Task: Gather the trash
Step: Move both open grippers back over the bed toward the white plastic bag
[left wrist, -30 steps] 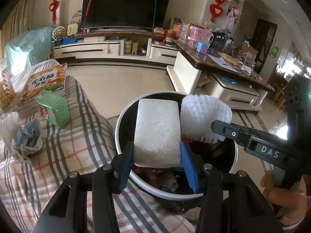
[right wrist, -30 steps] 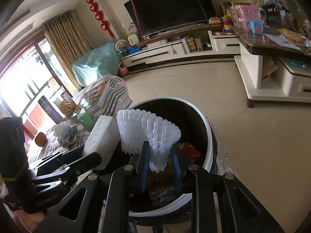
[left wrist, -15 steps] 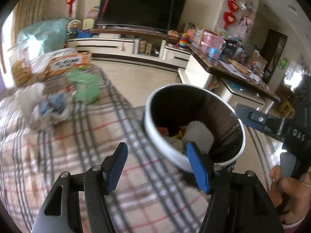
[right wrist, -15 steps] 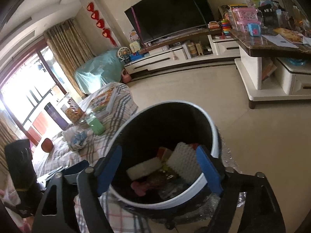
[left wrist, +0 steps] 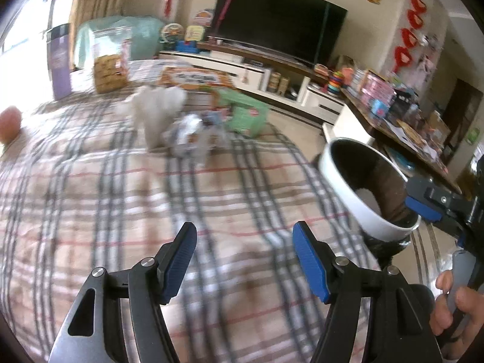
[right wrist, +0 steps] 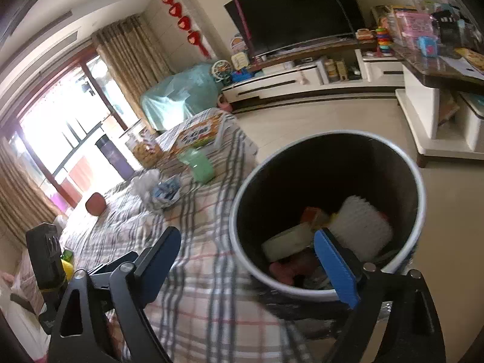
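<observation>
Left gripper (left wrist: 244, 252): fingers spread, empty, over bare plaid cloth (left wrist: 90, 199) | right gripper (right wrist: 257, 260): fingers spread, empty, straddling round white-rimmed bin (right wrist: 420, 211) at the cloth's edge | in the bin: foam block (right wrist: 287, 240), ribbed foam net (right wrist: 360, 230) | far from the bin: crumpled wrappers (left wrist: 187, 133), green carton (left wrist: 246, 115).

Trash bin (right wrist: 419, 208): round, white rim, dark inside, upright on floor just right of plaid-covered surface (right wrist: 199, 278). Inside: white foam block (right wrist: 290, 240) lying flat, white foam net (right wrist: 361, 227) right of it. Crumpled wrappers (left wrist: 187, 133), white bag (left wrist: 157, 106) lie far on plaid, near green box (left wrist: 246, 115).
</observation>
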A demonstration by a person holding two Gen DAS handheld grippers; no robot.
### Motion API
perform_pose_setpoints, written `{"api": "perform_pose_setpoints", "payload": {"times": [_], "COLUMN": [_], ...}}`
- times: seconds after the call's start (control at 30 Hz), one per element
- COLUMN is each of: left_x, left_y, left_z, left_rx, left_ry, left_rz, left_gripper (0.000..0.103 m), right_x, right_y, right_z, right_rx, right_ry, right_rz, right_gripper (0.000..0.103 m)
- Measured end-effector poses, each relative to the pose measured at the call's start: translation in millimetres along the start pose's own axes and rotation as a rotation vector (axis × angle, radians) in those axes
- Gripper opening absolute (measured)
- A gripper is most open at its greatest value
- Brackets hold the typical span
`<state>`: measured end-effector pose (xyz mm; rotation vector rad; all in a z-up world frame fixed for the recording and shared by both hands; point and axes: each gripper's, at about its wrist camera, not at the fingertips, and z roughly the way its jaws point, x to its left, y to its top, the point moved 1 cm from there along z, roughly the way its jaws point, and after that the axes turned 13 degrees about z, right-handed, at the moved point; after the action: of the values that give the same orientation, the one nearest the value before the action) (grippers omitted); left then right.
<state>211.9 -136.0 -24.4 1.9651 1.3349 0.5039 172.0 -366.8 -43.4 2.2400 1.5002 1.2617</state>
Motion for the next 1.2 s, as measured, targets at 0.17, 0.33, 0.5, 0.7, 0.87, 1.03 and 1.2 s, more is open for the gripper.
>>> {"api": "perform_pose_setpoints", "payload": {"times": [0.17,0.33,0.5,0.7,0.87,1.03,1.2], "left_x": [24.8,43.6,58.6,71.6,82.9,95.7,102.4], "left_y": [-11.3,-22.2,-22.3,-15.4,0.9,19.7,38.7], "left_z": [-15.2,-26.7,-30.1,-24.1,-7.6,17.8,40.5], "left_rx": [0.003,0.009,0.004,0.006,0.011,0.024,0.026], "left_ry": [0.038,0.070,0.101,0.111,0.107,0.093,0.101], "left_rz": [-0.040,-0.083,-0.104,-0.127,-0.125,-0.121,-0.096], "left_gripper": [0.066,0.066,0.066,0.066,0.066,0.066,0.066], "right_x": [18.2,39.6,54.9,66.7,71.8,77.1,80.3], "right_y": [-14.2,-30.3,-37.7,-37.2,-33.9,-29.4,-24.9], "right_z": [14.5,30.8,43.5,62.5,72.9,80.9,91.6], "right_rx": [0.042,0.082,0.101,0.119,0.129,0.134,0.144], "right_ry": [0.025,0.047,0.062,0.079,0.082,0.095,0.108], "right_rz": [-0.022,-0.049,-0.068,-0.054,-0.050,-0.050,-0.039], "right_gripper": [0.093,0.093,0.093,0.093,0.093,0.093,0.093]}}
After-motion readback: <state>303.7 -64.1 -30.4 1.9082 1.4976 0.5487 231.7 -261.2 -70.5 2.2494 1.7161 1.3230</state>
